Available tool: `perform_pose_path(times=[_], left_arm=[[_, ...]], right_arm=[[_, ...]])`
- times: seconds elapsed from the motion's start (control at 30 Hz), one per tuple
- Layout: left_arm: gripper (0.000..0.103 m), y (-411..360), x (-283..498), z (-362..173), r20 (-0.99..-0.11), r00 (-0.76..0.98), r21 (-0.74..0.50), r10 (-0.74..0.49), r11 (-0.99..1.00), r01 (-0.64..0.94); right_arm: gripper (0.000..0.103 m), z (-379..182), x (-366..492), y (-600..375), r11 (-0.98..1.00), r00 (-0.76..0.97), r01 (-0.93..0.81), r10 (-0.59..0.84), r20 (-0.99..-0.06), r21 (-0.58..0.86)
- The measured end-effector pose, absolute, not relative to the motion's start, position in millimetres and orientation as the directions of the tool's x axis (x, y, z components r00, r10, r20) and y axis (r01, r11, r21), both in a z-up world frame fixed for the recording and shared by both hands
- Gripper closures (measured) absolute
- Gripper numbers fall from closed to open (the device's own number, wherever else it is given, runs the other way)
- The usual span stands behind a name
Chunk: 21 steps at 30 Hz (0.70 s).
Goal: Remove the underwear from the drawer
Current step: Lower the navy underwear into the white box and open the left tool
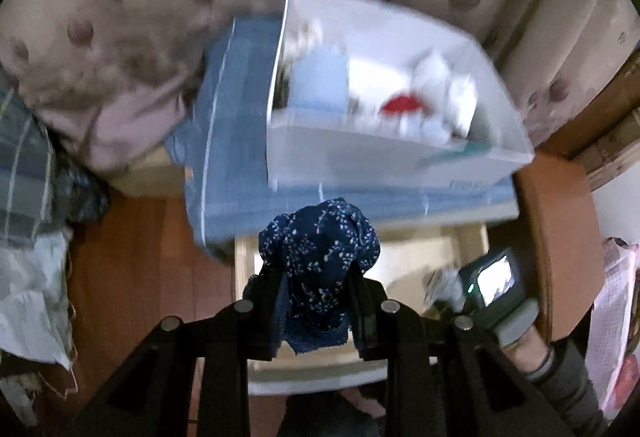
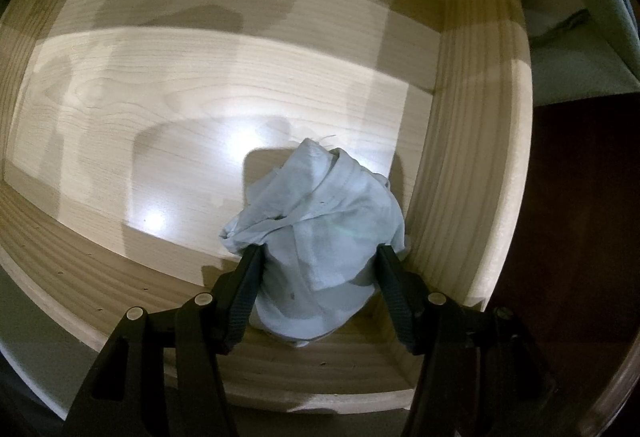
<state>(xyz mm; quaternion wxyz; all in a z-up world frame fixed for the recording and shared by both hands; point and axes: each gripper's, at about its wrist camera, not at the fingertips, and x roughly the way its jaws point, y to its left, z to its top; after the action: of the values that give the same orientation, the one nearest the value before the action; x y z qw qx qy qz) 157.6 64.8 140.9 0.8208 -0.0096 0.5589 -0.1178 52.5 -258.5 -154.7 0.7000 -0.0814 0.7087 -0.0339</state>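
Left claw gripping navy underwear, right claw clamping pale underwear (inside drawer)

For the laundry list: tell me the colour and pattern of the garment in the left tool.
Dark navy fabric garment with small white floral print; clearest in the left wrist view.

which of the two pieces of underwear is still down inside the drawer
The pale blue underwear, bunched between the right gripper's fingers, sits in the wooden drawer. The dark blue patterned underwear hangs from the left gripper, lifted clear.
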Motion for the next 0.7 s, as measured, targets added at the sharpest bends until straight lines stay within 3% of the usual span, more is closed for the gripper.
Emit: perform_pose_path(times=[0.27, 0.7], left_arm=[[0.077, 49, 200, 192, -0.871, 0.442, -0.141, -0.213, 0.972, 0.189], [0.077, -9, 271, 165, -0.867, 0.446, -0.126, -0.223, 0.963, 0.236]], right_arm=[[0.049, -154, 49, -258, 0.984, -0.001, -0.068, -0.166, -0.986, -0.166], [0.05, -149, 47, -256, 0.983, 0.008, -0.067, -0.172, -0.985, -0.172]])
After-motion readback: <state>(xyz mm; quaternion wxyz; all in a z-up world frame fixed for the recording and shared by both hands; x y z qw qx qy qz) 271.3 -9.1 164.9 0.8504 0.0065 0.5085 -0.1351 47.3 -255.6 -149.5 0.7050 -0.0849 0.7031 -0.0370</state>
